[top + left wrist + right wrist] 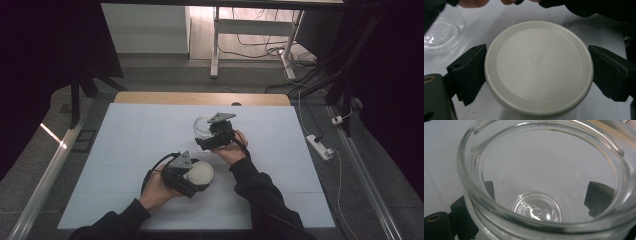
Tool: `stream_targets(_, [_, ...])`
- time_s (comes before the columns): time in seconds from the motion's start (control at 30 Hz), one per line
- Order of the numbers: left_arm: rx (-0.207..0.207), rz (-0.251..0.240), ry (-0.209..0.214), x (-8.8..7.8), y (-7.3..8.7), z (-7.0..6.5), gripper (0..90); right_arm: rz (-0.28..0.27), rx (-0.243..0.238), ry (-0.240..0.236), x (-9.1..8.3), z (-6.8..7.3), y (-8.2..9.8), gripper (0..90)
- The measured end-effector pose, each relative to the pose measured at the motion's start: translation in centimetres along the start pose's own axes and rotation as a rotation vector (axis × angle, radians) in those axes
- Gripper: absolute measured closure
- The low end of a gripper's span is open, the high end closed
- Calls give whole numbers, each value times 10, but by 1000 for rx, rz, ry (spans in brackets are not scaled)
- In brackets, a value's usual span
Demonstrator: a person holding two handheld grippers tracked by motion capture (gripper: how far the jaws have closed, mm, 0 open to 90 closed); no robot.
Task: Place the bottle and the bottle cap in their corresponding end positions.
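Left gripper [192, 179]: it is sitting low on the near-middle of the worktop [125, 150], held in the person's left hand [157, 192]; its jaws are clasping the white lid.
White lid [539, 66]: a round, off-white disc with a small embossed square at its centre, it is lying between the two black jaws in the left gripper view, both jaws pressing against its rim on opposite sides; in the high view it is showing just right of the left gripper's body [200, 173].
Right gripper [212, 135]: it is being held in the person's right hand [231, 149], farther up the worktop than the left one; its jaws are gripping the glass jar.
Glass jar [544, 185]: clear and open-mouthed, it is sitting between the jaws in the right gripper view, one jaw showing through the glass on each side; in the high view it is standing at the far end of the right gripper [202, 125].
Lid and jar: they are staying apart, the lid nearer the person and to the left of the jar.
Worktop: pale and white-covered, it is carrying both things.
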State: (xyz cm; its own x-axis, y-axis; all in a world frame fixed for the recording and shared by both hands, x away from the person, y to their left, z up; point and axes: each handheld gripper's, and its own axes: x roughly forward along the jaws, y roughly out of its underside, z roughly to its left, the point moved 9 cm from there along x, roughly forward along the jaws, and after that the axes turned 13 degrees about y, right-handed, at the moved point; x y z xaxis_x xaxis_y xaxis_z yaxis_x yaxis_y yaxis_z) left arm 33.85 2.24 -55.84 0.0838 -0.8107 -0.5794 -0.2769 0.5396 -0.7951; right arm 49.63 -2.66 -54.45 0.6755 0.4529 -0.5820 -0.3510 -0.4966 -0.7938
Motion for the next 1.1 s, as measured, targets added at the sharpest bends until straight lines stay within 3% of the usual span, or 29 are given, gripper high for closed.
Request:
stream_targets(0.37, [-22, 50, -12, 18, 13, 9, 78, 3, -1, 4, 13, 1, 1, 66])
stream_targets(0.63, [-6, 110, -30, 30, 23, 14, 78, -1, -3, 11, 19, 1, 2, 66])
stream_targets(1.1, [-31, 180, -35, 39, 31, 18, 76, 7, -30, 14, 26, 7, 8, 65])
